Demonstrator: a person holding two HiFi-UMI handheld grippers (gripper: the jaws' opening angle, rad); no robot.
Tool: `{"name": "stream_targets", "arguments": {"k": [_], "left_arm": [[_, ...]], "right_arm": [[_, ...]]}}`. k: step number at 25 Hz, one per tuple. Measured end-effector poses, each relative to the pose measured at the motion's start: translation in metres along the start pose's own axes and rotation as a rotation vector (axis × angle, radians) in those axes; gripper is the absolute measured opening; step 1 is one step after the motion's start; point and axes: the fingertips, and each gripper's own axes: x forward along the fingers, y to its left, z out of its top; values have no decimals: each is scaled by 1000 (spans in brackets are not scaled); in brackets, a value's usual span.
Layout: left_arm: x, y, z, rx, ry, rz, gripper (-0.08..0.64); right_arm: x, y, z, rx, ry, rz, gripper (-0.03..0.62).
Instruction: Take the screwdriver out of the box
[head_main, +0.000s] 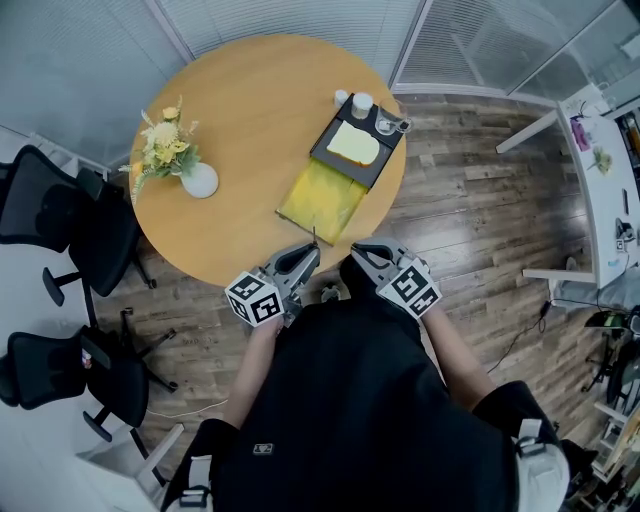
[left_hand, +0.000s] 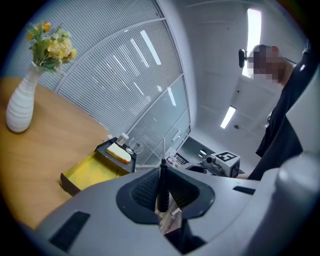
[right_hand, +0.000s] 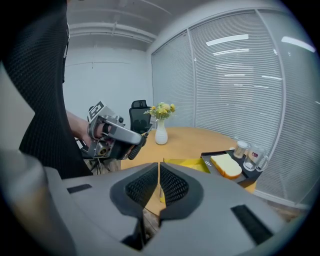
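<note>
Left gripper (head_main: 308, 252) is clamping the screwdriver (left_hand: 162, 181) by its dark handle, with the thin shaft poking out past the jaws. So it's out of the box and hanging just off the near edge of the surface (head_main: 250, 120). Right gripper (head_main: 362, 250) is sitting right beside it, jaws nearly touching with nothing between them. Further in, the yellow box (head_main: 322, 200) is lying open against a black tray (head_main: 375, 166) carrying a yellow slab (head_main: 353, 143), a cup (head_main: 362, 102) and a mug (head_main: 386, 125). The mug's label is too small to read. Vase (head_main: 200, 181) is standing well off to the left.
</note>
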Motion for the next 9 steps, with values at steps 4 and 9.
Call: {"name": "stream_targets", "arguments": {"k": [4,9], "left_arm": [[2,0,-2,0,8,-2,51],[2,2,-2,-4,7,3,51]], "right_arm": [[1,0,-3,0,7,2,11],[3,2,-4,-2,10,10,11]]}}
